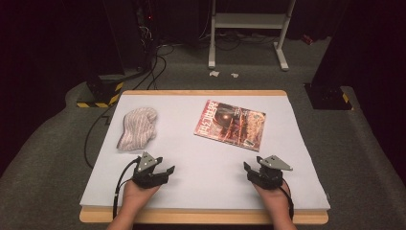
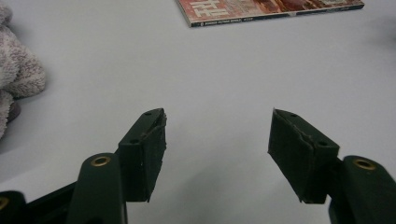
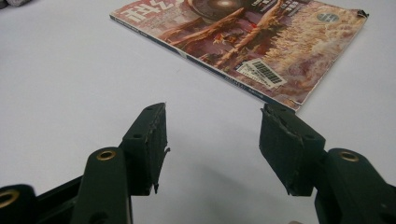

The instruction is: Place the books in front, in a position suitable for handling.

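Note:
A red magazine (image 1: 231, 124) lies flat, right of the table's middle, its spine toward me (image 3: 243, 46) (image 2: 271, 9). A crumpled grey-white knitted cloth (image 1: 138, 127) rests at the left (image 2: 18, 74). My left gripper (image 1: 165, 168) hovers near the front left of the table, jaws open and empty (image 2: 217, 140). At the front right, my right gripper (image 1: 248, 167) points at the magazine's near corner, its jaws open with nothing between them (image 3: 212, 140).
White paper covers the wooden table (image 1: 201, 93). Beyond the far edge are a white metal stand (image 1: 249, 21), cables on the carpet and black cases with hazard-striped bases (image 1: 98, 93).

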`<action>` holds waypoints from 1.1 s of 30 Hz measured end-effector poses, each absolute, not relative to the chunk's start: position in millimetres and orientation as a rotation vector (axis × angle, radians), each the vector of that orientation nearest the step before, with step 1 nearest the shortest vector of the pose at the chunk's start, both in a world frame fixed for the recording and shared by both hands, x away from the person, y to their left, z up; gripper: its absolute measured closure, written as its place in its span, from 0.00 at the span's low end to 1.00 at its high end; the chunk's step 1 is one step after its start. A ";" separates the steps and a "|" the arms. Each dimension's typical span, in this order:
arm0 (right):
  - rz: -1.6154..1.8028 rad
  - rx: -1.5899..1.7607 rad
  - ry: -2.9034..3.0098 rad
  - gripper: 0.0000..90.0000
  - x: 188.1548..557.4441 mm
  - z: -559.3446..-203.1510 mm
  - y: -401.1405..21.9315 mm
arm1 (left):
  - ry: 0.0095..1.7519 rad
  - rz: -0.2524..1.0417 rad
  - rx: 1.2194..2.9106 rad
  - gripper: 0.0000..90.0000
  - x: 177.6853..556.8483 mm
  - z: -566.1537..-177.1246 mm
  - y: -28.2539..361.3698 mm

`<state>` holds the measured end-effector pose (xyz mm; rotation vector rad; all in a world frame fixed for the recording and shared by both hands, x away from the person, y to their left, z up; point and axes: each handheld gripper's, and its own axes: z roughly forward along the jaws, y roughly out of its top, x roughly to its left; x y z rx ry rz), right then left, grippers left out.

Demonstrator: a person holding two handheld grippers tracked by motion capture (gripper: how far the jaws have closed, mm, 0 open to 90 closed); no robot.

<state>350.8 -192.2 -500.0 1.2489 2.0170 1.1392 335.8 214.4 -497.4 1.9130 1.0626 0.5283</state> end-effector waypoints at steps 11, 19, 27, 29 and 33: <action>1.143 1.245 2.011 0.47 349.5 -498.5 -193.3 | 1.067 0.530 1.909 0.40 336.5 -497.8 214.4; 1.144 1.244 2.010 0.48 349.2 -498.5 -193.1 | 1.066 0.531 1.906 0.40 336.5 -497.5 214.7; 1.149 1.250 2.007 0.48 349.1 -498.1 -194.4 | 1.065 0.532 1.903 0.39 336.6 -497.6 214.8; 1.149 1.251 2.006 0.49 349.1 -498.1 -194.4 | 1.064 0.532 1.902 0.39 336.7 -497.6 214.7; 1.150 1.250 2.007 0.49 349.1 -498.1 -194.4 | 1.063 0.532 1.899 0.39 336.9 -497.7 214.7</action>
